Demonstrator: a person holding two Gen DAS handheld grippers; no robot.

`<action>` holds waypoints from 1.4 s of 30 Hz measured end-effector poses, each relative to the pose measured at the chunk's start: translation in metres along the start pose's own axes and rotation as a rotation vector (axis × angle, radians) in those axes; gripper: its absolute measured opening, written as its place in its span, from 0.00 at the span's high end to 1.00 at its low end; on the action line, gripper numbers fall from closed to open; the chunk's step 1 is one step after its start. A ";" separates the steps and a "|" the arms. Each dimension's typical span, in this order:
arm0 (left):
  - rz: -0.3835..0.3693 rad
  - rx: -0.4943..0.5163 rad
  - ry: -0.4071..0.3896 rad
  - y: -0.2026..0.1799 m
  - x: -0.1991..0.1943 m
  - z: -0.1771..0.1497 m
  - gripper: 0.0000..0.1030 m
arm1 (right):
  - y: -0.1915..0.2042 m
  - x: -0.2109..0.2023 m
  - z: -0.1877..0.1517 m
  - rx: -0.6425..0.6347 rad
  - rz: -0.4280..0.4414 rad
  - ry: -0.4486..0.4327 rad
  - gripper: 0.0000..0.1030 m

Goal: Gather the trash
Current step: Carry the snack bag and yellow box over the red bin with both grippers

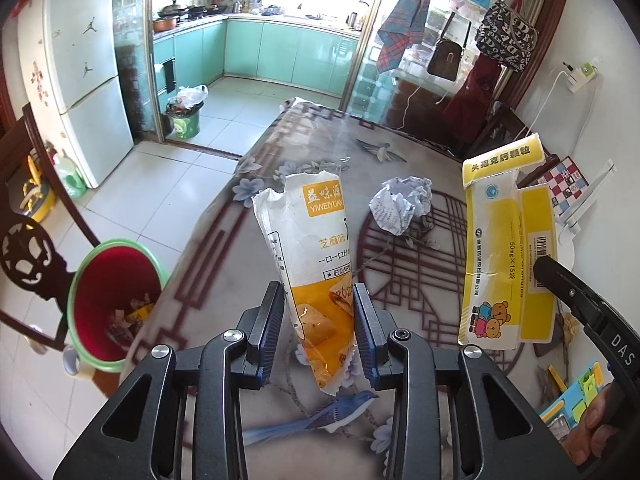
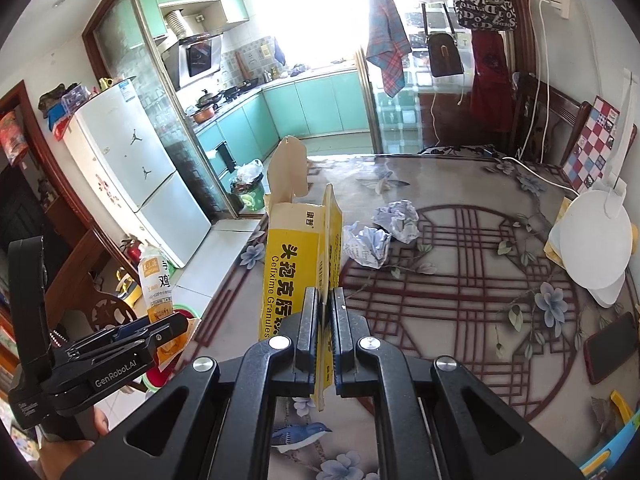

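My left gripper (image 1: 319,320) is shut on a white and orange snack wrapper (image 1: 310,248), held upright above the table's left edge. The wrapper also shows in the right wrist view (image 2: 157,284). My right gripper (image 2: 328,320) is shut on a flattened yellow medicine box (image 2: 296,264), held above the table; the box also shows in the left wrist view (image 1: 506,248). A red bin with a green rim (image 1: 114,304) stands on the floor left of the table, with scraps inside. Two crumpled paper balls (image 2: 396,216) (image 2: 370,248) lie on the table; one shows in the left wrist view (image 1: 400,204).
The table (image 2: 460,300) has a patterned cover. A white round lamp base (image 2: 592,244) and a red phone (image 2: 610,348) are at its right side. A fridge (image 1: 80,64) and a green floor bin with a bag (image 1: 184,116) stand toward the kitchen. A wooden chair (image 1: 24,248) is beside the red bin.
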State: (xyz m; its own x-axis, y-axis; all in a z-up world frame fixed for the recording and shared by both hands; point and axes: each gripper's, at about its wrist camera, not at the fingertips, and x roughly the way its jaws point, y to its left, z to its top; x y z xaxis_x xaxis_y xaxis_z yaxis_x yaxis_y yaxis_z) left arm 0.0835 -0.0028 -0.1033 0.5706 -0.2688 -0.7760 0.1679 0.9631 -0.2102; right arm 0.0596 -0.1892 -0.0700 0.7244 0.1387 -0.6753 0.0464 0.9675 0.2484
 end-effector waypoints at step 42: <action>0.115 -0.180 0.065 0.205 0.012 0.006 0.68 | 0.207 0.099 -0.019 -0.199 0.076 0.129 0.96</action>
State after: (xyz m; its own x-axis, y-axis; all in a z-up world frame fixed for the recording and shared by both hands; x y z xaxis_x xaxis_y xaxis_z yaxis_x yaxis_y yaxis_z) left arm 0.1301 0.1913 -0.1522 0.5239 -0.1617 -0.8363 -0.0448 0.9752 -0.2166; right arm 0.1282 0.0286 -0.0989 0.6265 0.2265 -0.7457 -0.1508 0.9740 0.1692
